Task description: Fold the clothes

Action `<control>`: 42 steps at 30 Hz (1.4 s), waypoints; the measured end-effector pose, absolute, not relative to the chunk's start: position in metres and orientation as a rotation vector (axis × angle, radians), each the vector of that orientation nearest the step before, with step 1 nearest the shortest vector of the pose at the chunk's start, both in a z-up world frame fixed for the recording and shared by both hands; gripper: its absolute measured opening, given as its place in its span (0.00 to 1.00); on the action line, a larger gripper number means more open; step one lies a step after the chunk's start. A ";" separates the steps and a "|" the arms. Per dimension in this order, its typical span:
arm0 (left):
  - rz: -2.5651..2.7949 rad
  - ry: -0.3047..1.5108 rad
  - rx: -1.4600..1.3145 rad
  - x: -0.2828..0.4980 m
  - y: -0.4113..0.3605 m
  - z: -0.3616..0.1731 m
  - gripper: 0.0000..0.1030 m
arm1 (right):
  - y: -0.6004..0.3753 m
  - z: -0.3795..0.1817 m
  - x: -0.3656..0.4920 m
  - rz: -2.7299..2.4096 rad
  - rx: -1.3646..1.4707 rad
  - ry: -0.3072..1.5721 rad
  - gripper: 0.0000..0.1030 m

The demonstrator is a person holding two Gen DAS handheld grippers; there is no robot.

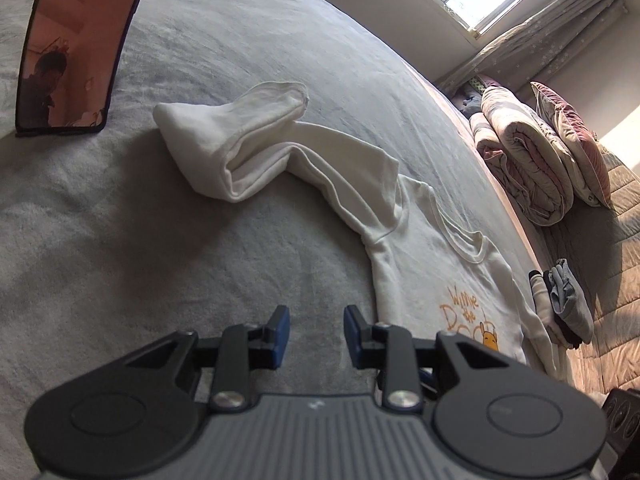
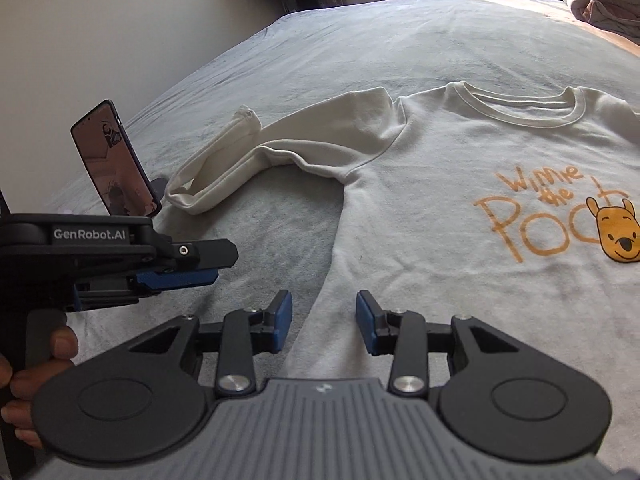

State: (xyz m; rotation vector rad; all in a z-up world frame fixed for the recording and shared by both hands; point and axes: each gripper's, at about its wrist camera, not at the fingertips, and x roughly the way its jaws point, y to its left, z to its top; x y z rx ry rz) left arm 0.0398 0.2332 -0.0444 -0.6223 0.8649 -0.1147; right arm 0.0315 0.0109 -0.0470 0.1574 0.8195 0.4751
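Two grippers in play here, both hovering over a bed (image 1: 120, 220) with a grey fuzzy blanket, and neither one has hold of anything. The left gripper (image 1: 317, 334) has its blue pads a bit apart with just blanket showing in the gap. Same deal for the right gripper (image 2: 324, 322), partly spread, sitting over the near left edge of the sweatshirt (image 2: 460, 220) with nothing pinched.

The cream sweatshirt lies flat, front up, in the middle of the bed, orange "Winnie the Pooh" print and a bear face on the chest. Its sleeve (image 2: 240, 160) stretches off to the left and doubles back on itself, cuff bunched up.

No real containers anywhere, just stuff sitting on the bed: a phone (image 2: 116, 160) propped upright on the left near the sleeve's fold, a small stack of folded clothes (image 1: 560, 308) off to the right, and a rolled quilt (image 1: 524, 160) with a pillow (image 1: 572, 140) at the far end.

Hard-to-see bits: the sweatshirt's right side is cut off in the right wrist view, so no idea how the other sleeve lies. A hand (image 2: 36, 364) shows only partly at the left edge.
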 end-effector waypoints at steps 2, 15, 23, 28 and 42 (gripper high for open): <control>-0.113 0.869 -0.634 0.042 0.235 -0.045 0.29 | 0.012 -0.042 0.023 0.491 0.148 0.778 0.39; -0.177 0.892 -0.654 0.061 0.226 -0.051 0.28 | 0.032 -0.058 0.017 0.519 -0.004 0.794 0.30; -0.239 0.906 -0.748 0.094 0.216 -0.073 0.28 | -0.019 -0.066 0.036 0.561 0.365 0.876 0.06; -0.264 0.874 -0.787 0.113 0.206 -0.081 0.23 | -0.058 -0.080 0.051 0.608 0.714 0.948 0.06; -0.111 0.777 -0.629 0.120 0.196 -0.069 0.00 | -0.035 -0.072 0.053 0.672 0.663 0.981 0.14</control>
